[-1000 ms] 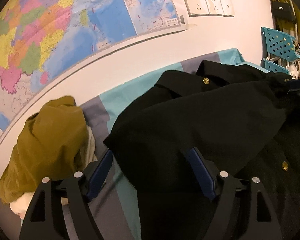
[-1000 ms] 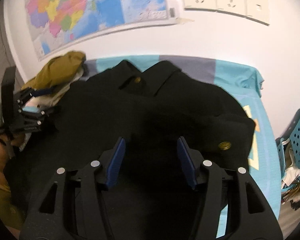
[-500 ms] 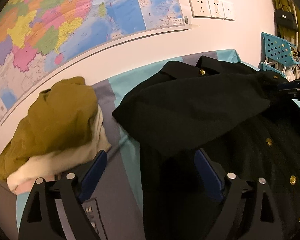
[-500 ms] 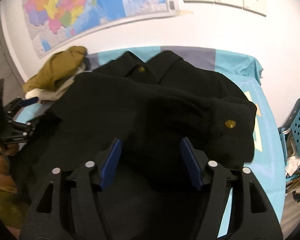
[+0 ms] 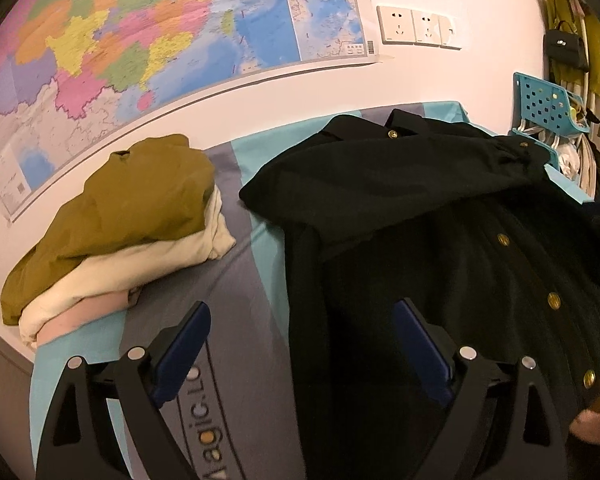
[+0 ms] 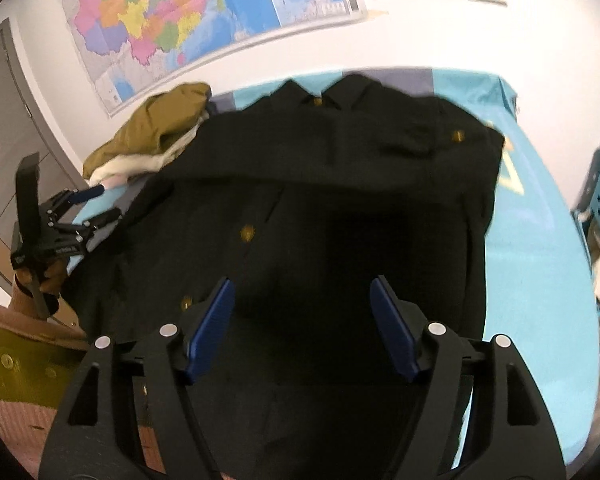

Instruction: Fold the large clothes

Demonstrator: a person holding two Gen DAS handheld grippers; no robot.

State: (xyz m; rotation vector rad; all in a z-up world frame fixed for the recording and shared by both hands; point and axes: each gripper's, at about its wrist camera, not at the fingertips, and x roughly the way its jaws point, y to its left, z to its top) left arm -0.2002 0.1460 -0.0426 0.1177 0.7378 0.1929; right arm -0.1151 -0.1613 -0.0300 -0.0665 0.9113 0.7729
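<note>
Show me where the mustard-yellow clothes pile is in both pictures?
Left wrist: the mustard-yellow clothes pile lies at middle left, beside the black coat.
Right wrist: it sits upper left, behind the coat.
Shared landmark: the wall map above it.

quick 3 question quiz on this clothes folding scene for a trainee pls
1. True or false: the left gripper has the black coat clamped between its pads.
2. Which garment is on top of the pile beside the coat? A) olive B) cream C) pink
3. What colour are the coat's buttons?

Key:
1. False. Its jaws stand wide apart and press on nothing. The right gripper is opening too, over the coat, with no fabric pinched.
2. A. The olive garment lies on a cream one, with a pink one underneath.
3. Gold.
</note>
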